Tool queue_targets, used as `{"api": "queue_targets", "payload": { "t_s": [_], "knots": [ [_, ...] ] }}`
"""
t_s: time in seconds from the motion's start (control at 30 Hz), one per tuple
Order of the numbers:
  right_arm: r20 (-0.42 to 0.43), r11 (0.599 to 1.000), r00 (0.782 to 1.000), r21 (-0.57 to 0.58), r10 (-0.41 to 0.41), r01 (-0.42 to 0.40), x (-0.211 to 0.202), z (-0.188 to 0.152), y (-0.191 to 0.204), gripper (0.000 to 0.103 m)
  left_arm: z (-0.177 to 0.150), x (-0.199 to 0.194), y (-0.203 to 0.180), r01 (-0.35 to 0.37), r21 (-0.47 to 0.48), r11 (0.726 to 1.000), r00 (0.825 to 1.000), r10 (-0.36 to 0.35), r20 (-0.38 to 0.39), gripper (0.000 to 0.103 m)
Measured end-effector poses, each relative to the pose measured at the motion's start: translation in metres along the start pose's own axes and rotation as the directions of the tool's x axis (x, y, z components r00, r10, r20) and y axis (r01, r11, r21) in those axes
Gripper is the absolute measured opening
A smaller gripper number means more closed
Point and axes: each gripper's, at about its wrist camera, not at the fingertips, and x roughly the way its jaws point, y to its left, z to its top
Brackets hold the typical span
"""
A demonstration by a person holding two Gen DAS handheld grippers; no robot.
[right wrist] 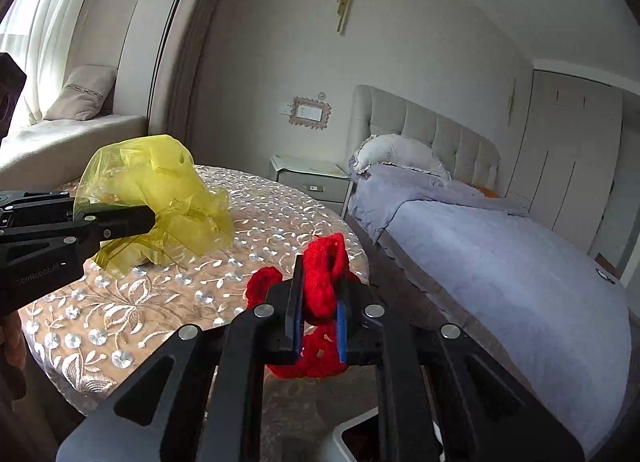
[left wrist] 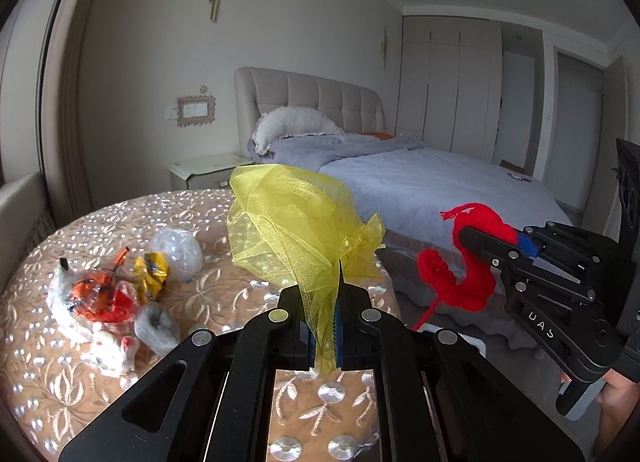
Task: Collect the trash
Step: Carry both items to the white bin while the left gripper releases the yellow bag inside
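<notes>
My left gripper [left wrist: 325,302] is shut on a piece of yellow mesh fabric [left wrist: 292,230] and holds it above the round table [left wrist: 224,294]. It also shows in the right wrist view [right wrist: 160,190], held by the left gripper [right wrist: 150,220]. My right gripper [right wrist: 318,302] is shut on a red knitted scrap [right wrist: 320,282], past the table's right edge; it shows in the left wrist view [left wrist: 470,282] too. A heap of trash [left wrist: 108,294] lies on the table's left side: a clear plastic wad [left wrist: 178,254], a yellow wrapper [left wrist: 152,272], tissue balls.
The table has an embroidered beige cloth [right wrist: 140,302]. A white bin rim [right wrist: 360,438] shows below my right gripper. A bed with a grey cover [right wrist: 500,262] stands to the right, a nightstand [right wrist: 312,178] behind the table, a window seat [right wrist: 60,138] at the left.
</notes>
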Motion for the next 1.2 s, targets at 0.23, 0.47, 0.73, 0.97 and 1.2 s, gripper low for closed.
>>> {"api": "queue_targets", "payload": {
  "t_s": [0.23, 0.47, 0.73, 0.97, 1.2],
  "knots": [
    [-0.046, 0.989, 0.989, 0.029, -0.144, 0.145, -0.009, -0.034, -0.061, 0.014, -0.012, 0.051, -0.076, 0.160, 0.058, 0.985, 0.986, -0.156, -0.060, 0.006],
    [-0.095, 0.973, 0.972, 0.067, -0.213, 0.220, -0.004, -0.068, -0.105, 0.014, -0.024, 0.093, -0.127, 0.235, 0.105, 0.966, 0.967, -0.222, -0.121, 0.006],
    [-0.115, 0.966, 0.967, 0.106, -0.225, 0.237, 0.012, -0.096, -0.129, 0.014, -0.043, 0.146, -0.170, 0.278, 0.133, 0.951, 0.946, -0.247, -0.212, 0.006],
    [-0.130, 0.970, 0.971, 0.112, -0.201, 0.216, 0.030, -0.114, -0.151, 0.014, -0.065, 0.194, -0.198, 0.301, 0.146, 0.942, 0.927, -0.254, -0.274, 0.006],
    [-0.164, 0.968, 0.968, 0.138, -0.188, 0.211, 0.053, -0.136, -0.172, 0.014, -0.094, 0.241, -0.217, 0.333, 0.152, 0.931, 0.892, -0.259, -0.370, 0.006]
  ]
}}
